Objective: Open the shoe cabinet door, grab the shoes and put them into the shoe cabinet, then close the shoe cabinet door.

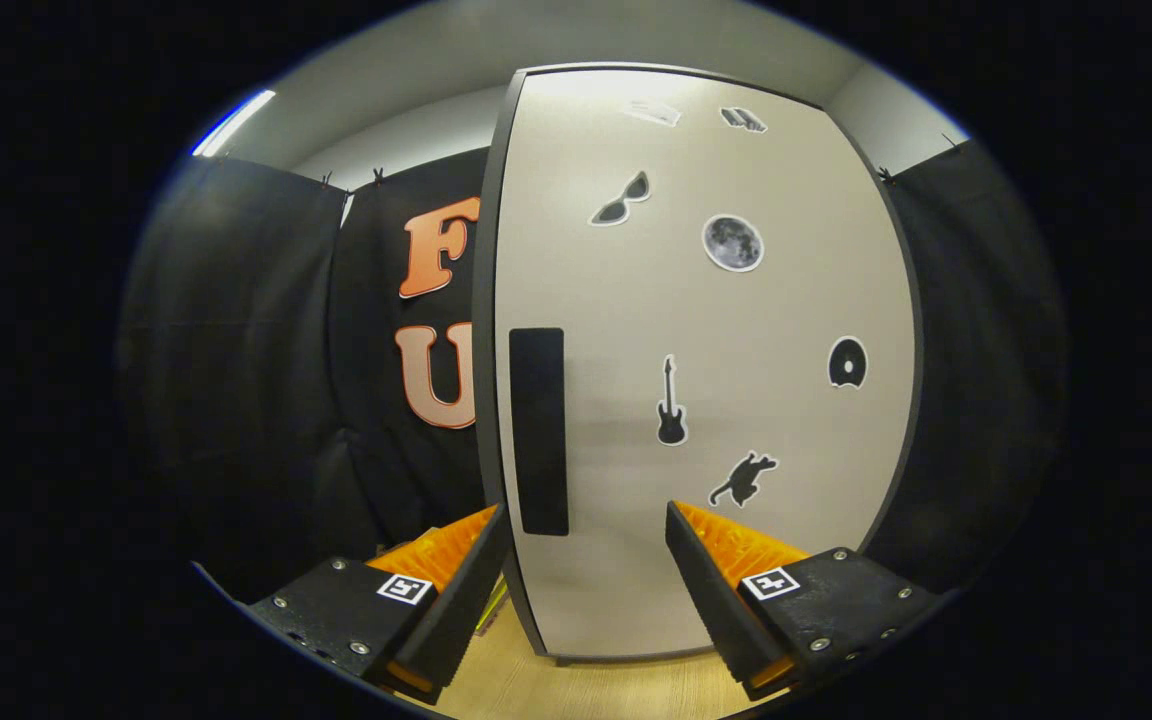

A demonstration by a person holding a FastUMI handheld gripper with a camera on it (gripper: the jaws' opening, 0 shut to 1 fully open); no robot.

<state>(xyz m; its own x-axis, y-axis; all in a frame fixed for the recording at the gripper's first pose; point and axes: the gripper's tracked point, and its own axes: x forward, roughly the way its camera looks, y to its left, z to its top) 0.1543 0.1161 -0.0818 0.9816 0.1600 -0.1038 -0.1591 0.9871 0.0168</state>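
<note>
- The gripper (586,520) is pointing level and straight at the shoe cabinet, its jaws standing spread wide with nothing pinched between them.
- Each finger (736,590) is carrying a small square black-and-white marker on its upper face; no readable writing is showing on them.
- The left finger is sitting just at the cabinet's left edge, while the right finger is lying in front of the lower part of the door.
- Pale wooden flooring (576,690) is showing beneath the jaws, running up to the cabinet's base.
- The shoe cabinet door (736,400) is standing shut, a light panel in a dark frame, upright and just ahead of the fingers.
- A dark vertical handle strip (539,430) is sitting near the door's left edge, between the two fingers and slightly beyond them.
- Stickers are dotting the door: a cat (742,478), a guitar (671,402), a disc (847,362), a moon (733,242) and sunglasses (621,199); two more near the top are too blurred to tell.
- Black cloth (236,380) is hanging behind the cabinet on both sides.
</note>
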